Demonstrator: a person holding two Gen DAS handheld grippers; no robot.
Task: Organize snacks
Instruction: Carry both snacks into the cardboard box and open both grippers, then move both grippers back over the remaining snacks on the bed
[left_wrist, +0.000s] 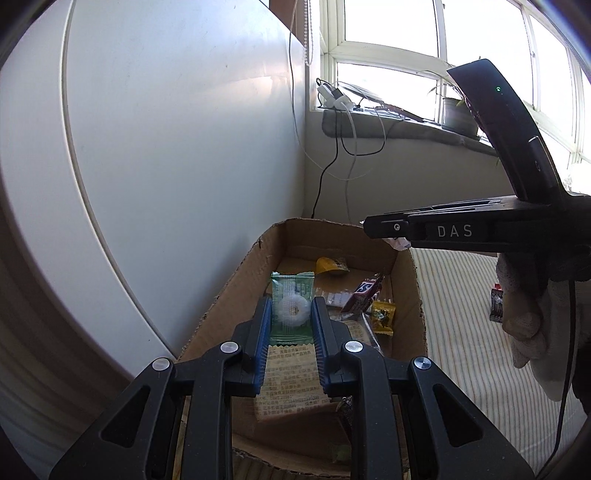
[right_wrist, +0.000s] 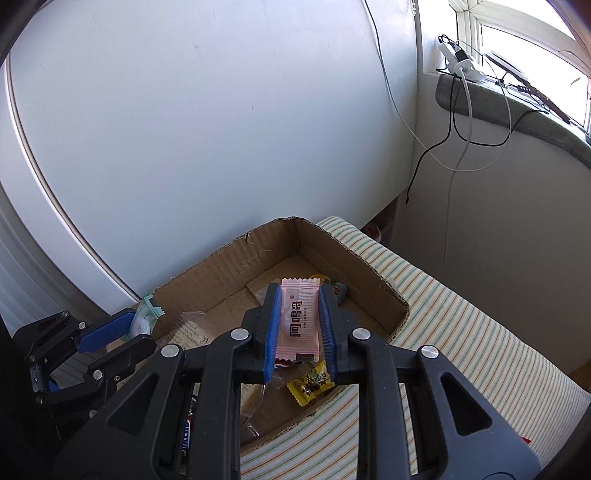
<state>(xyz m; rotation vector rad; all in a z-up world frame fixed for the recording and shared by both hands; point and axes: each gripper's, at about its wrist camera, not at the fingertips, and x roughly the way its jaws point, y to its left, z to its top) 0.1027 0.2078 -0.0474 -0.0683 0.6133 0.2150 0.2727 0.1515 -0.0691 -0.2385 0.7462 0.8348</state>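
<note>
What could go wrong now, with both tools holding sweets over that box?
The left tool holds its green-wrapped ring candy close to the torn brown cardboard box's near wall; dropped there, it might fall outside. The right tool's pink wrapped bar may land on the small yellow candy, making a pile.

both tongs (left_wrist: 291, 328) (right_wrist: 299, 325) clamped, angled down

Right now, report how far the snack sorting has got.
Done: several snacks already lie in the cardboard box, among them a yellow candy. In hand: the left gripper has its jaws closed on a green packet, the right gripper on a pink packet, both above the box. Left: release both, then fetch the dark wrapper on the striped cloth.
</note>
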